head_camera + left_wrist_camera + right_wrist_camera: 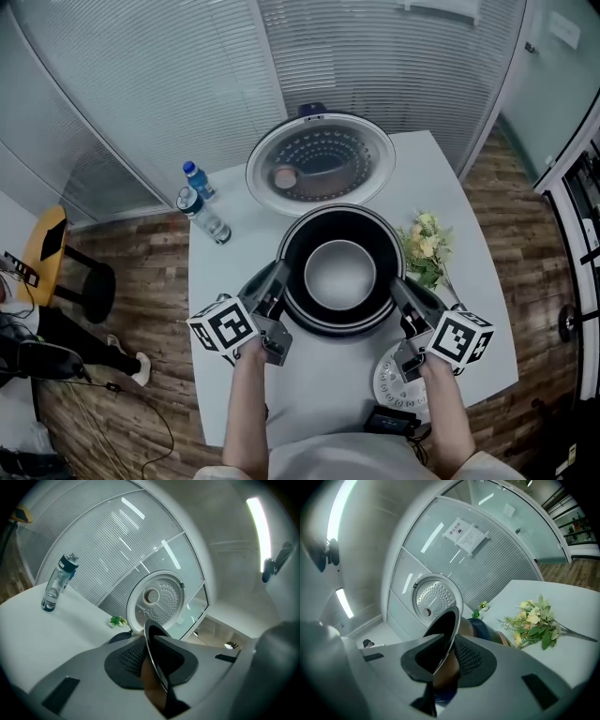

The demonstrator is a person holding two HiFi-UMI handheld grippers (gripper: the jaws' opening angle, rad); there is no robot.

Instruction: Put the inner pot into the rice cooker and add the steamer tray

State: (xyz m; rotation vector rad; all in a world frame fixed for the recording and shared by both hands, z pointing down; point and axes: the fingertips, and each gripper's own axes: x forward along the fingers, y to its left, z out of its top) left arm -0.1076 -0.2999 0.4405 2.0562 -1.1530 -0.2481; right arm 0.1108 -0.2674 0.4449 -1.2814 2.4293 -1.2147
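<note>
Left gripper (pixel 276 283) and right gripper (pixel 399 287) each pinch the thin rim of the inner pot (pixel 339 274) on opposite sides, pads pressed on it. The pot hangs over the rice cooker (pixel 481 629), with the lid (pixel 319 164) open behind; can't tell how far in. Risks: the grip is on the edge only, so the rim could slip. If one side drops faster, the pot tilts and jams in the cooker mouth. The steamer tray (pixel 394 382) on the table (pixel 319 384) lies right under the right wrist and could get knocked.

The inner pot (pixel 339 274) is glossy dark metal, the table (pixel 314 380) smooth matt white.
</note>
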